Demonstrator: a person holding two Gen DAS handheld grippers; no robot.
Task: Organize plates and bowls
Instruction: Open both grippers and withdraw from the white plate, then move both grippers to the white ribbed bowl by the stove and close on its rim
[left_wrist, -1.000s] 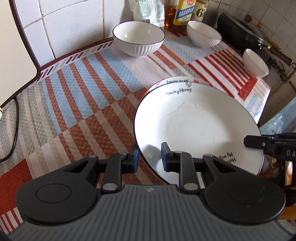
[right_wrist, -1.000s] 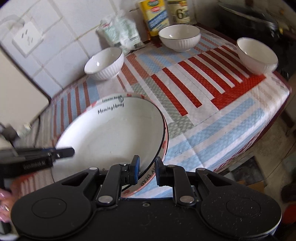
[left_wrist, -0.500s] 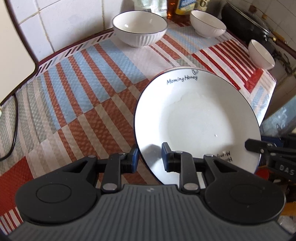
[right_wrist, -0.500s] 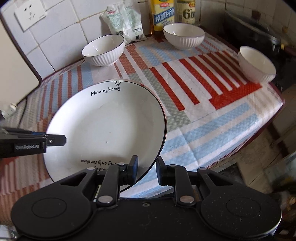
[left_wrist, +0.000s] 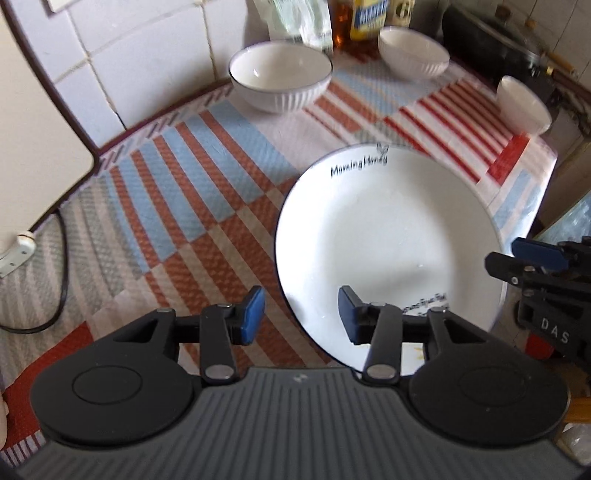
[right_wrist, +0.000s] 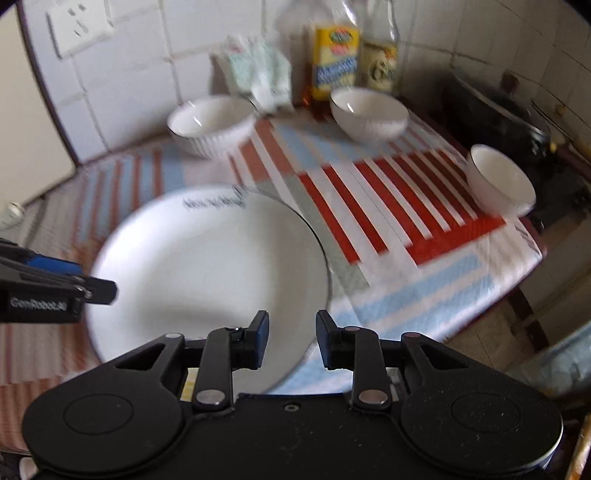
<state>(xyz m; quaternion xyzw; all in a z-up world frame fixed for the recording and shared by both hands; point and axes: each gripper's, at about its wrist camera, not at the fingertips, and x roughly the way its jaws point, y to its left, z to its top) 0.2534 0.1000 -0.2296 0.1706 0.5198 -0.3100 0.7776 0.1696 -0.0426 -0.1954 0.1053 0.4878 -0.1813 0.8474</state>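
White plate (left_wrist: 388, 236) lies on the striped cloth (left_wrist: 177, 206) near its front edge. Left gripper (left_wrist: 301, 314) and right gripper (right_wrist: 291, 338) straddle its rim, jaws opening, pads clear of it. Three bowls (left_wrist: 279, 83) stand well behind.
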